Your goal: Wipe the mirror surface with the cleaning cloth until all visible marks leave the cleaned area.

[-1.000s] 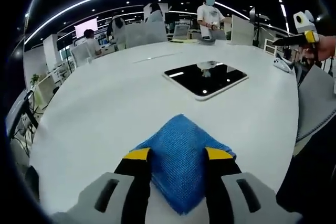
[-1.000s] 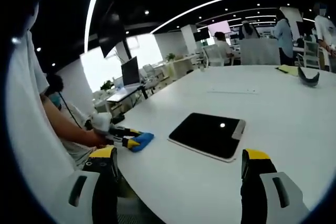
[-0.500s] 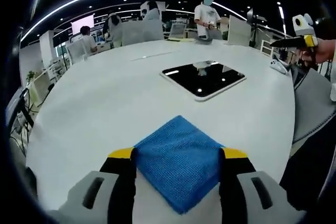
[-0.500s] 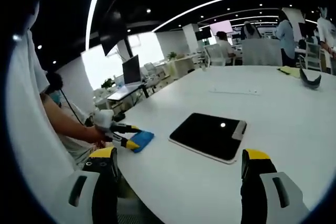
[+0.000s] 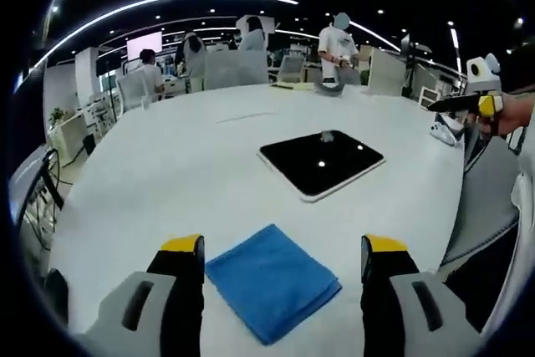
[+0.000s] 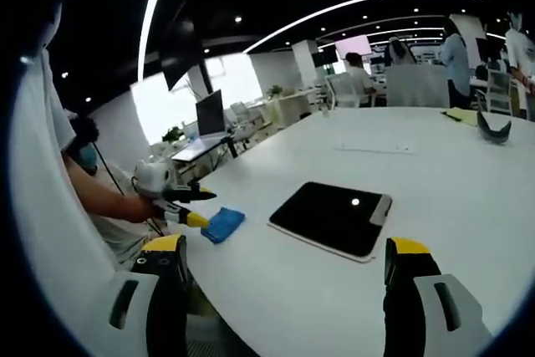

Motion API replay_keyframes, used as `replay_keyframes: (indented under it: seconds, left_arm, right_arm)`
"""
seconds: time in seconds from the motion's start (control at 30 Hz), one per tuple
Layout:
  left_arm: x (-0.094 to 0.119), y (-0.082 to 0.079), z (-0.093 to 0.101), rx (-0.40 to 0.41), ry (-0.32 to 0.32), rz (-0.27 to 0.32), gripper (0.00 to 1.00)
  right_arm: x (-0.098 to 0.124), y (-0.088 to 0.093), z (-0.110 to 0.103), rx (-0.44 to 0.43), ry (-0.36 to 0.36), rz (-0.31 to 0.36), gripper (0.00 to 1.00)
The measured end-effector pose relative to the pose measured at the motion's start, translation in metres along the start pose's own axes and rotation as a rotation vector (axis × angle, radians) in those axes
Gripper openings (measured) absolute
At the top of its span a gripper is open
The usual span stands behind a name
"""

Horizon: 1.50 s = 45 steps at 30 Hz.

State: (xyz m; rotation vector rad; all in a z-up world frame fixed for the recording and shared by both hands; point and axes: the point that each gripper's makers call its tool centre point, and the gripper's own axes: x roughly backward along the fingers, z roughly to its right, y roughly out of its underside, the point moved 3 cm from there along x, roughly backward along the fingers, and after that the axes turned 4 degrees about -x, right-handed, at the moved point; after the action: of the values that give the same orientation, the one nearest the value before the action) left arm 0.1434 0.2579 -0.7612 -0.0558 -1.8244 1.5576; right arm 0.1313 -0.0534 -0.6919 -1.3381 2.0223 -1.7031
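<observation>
What the two views leave hidden, cropped or unclear

In the left gripper view the left gripper [image 5: 280, 257] shows its yellow-tipped jaws, but its grey body is cut off by the lower edge, as is the near corner of the folded blue cleaning cloth [image 5: 272, 280]. Any marks on the dark rectangular mirror with a pale frame [image 5: 322, 162] are too faint to tell; it shows bright dots of reflected ceiling light. Right of the mirror, the right gripper [image 5: 465, 104] is partly cropped by the edge, its jaw gap unreadable there. In the right gripper view, the left gripper [image 6: 185, 205] beside the cloth [image 6: 222, 224] is too small to judge. Beyond the mirror, the small objects on the white oval table [image 5: 167, 165] are too blurred to identify.
</observation>
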Motion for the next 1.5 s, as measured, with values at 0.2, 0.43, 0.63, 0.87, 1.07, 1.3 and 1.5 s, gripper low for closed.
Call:
replay_keyframes:
  seconds: [0.2, 0.43, 0.63, 0.87, 1.07, 1.3, 1.5]
  left_arm:
    - [0.010, -0.040, 0.017, -0.011, 0.049, 0.076, 0.93]
    - [0.022, -0.073, 0.040, -0.034, 0.119, 0.125, 0.99]
    - [0.027, -0.089, 0.057, -0.043, 0.146, 0.136, 0.99]
    - [0.032, -0.098, 0.066, -0.040, 0.173, 0.147, 0.99]
    - [0.034, -0.096, 0.066, -0.065, 0.159, 0.132, 0.99]
    - [0.036, -0.093, 0.064, -0.066, 0.155, 0.126, 0.99]
    - [0.039, -0.091, 0.065, -0.048, 0.139, 0.130, 0.99]
  right_arm:
    - [0.002, -0.003, 0.001, 0.010, 0.003, 0.010, 0.99]
    - [0.006, -0.004, 0.001, 0.026, 0.006, 0.013, 1.00]
    - [0.012, -0.003, 0.001, 0.043, 0.015, 0.003, 1.00]
    - [0.017, -0.004, 0.001, 0.053, 0.020, 0.005, 1.00]
    - [0.020, -0.004, 0.002, 0.063, 0.020, 0.000, 1.00]
    - [0.022, -0.005, 0.000, 0.069, 0.019, -0.002, 1.00]
    - [0.023, -0.004, -0.003, 0.064, 0.020, 0.006, 1.00]
